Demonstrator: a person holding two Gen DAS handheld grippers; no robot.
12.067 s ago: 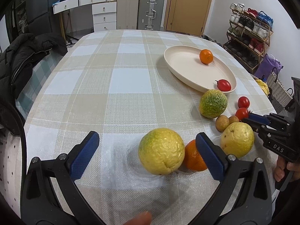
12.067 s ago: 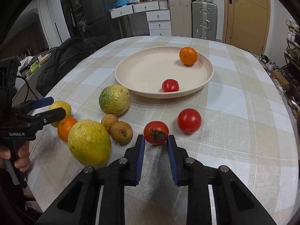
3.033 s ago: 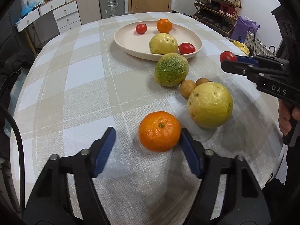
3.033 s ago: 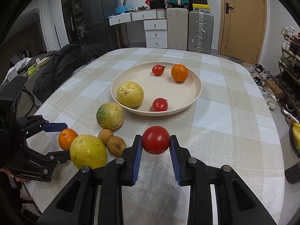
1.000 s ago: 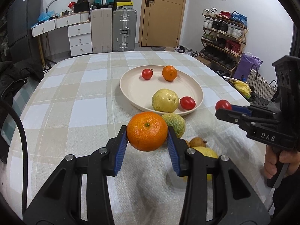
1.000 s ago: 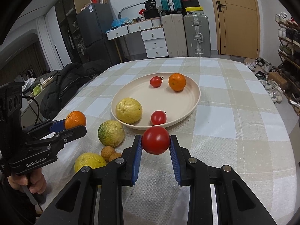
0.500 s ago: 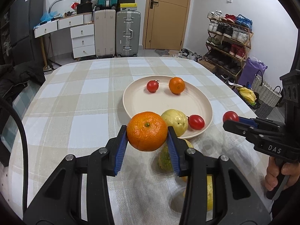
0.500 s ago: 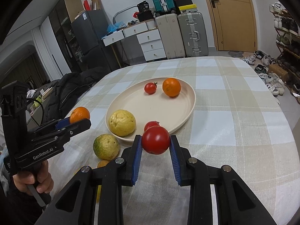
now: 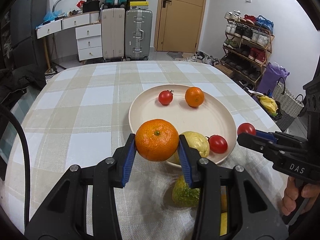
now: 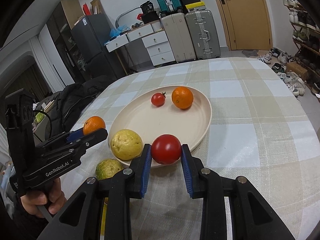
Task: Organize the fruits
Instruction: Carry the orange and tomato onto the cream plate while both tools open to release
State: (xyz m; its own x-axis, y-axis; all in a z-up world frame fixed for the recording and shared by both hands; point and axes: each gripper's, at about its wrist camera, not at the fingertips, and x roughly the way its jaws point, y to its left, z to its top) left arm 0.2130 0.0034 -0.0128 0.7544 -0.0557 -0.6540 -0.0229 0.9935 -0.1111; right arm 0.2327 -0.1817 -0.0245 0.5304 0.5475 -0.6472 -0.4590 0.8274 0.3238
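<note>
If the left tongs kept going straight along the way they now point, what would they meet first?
Probably the cream plate. The left tongs, shut on the orange, point downward toward its near rim, where a yellow fruit lies just behind the orange. Depth is unclear, so that fruit might be met first.

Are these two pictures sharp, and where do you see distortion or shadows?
Left wrist view: the held orange mandarin is sharp, the brown door bows from fisheye, and black vignette fills the corners. Right wrist view: the held red tomato is sharp, a soft shadow lies on the checked tablecloth under the fingers, and the walls curve.
</note>
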